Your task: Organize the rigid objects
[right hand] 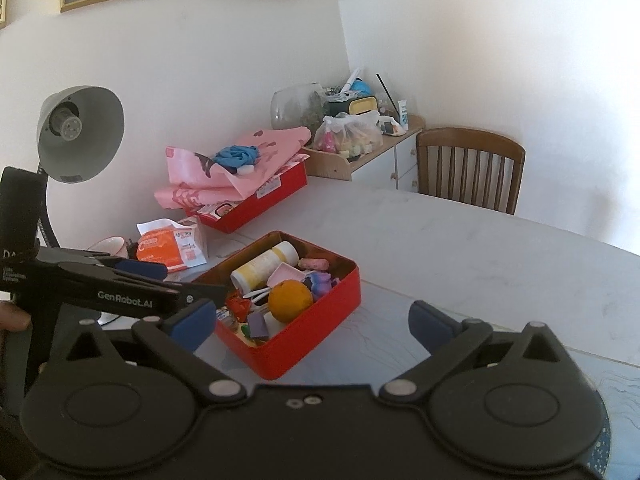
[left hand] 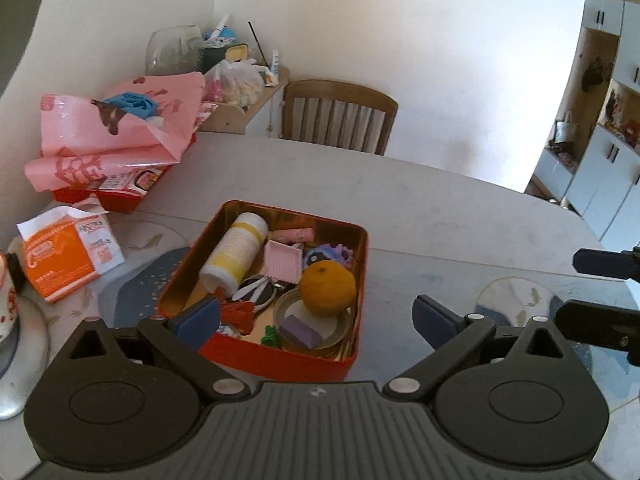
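1. Both grippers stand wide open and hold nothing: the left gripper point(left hand: 316, 322) hangs over the near edge of the tin, the right gripper point(right hand: 312, 326) just before the tin's near corner.
2. On the table point(left hand: 460, 216) sits the red tin point(left hand: 280, 364), lid off, packed with rigid things: an orange point(left hand: 328, 288), a white-and-yellow bottle point(left hand: 236, 252) on its side, a pink tray point(left hand: 283, 261), a purple block point(left hand: 300, 332).
3. Left of the tin lies an orange packet point(left hand: 60, 260).
4. Farther back, pink paper point(left hand: 120, 128) covers a red box point(right hand: 256, 208).
5. Beyond stand a lamp point(right hand: 80, 132) and a chair point(left hand: 340, 116).
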`<action>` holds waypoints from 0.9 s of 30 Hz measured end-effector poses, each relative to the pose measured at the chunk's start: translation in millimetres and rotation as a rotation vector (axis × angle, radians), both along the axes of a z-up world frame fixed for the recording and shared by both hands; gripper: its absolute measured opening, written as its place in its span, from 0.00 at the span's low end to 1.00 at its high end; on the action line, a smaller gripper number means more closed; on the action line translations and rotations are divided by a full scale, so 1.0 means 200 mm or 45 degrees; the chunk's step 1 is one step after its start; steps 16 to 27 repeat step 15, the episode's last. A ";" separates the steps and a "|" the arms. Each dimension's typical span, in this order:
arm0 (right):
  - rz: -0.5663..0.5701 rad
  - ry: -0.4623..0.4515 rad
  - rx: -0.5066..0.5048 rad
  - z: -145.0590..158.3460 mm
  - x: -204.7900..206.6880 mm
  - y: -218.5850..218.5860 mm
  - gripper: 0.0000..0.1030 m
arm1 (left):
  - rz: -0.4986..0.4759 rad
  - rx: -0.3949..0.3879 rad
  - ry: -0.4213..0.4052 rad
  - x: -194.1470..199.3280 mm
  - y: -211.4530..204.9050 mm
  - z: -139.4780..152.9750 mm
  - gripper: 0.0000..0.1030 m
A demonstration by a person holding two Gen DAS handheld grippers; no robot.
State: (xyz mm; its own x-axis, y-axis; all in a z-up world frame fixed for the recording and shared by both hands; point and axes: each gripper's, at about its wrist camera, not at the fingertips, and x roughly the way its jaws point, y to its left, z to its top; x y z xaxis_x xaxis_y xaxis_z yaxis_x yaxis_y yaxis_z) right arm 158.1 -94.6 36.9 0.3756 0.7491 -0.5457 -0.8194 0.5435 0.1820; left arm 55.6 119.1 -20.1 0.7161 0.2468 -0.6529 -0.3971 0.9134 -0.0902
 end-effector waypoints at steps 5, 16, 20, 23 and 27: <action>-0.013 0.012 0.004 -0.01 0.00 -0.01 0.99 | 0.011 0.045 0.005 -0.02 -0.01 0.01 1.00; -0.068 0.032 0.003 -0.05 0.00 -0.05 0.99 | 0.000 0.038 0.004 -0.01 0.00 0.01 1.00; -0.068 0.032 0.003 -0.05 0.00 -0.05 0.99 | 0.000 0.038 0.004 -0.01 0.00 0.01 1.00; -0.068 0.032 0.003 -0.05 0.00 -0.05 0.99 | 0.000 0.038 0.004 -0.01 0.00 0.01 1.00; -0.068 0.032 0.003 -0.05 0.00 -0.05 0.99 | 0.000 0.038 0.004 -0.01 0.00 0.01 1.00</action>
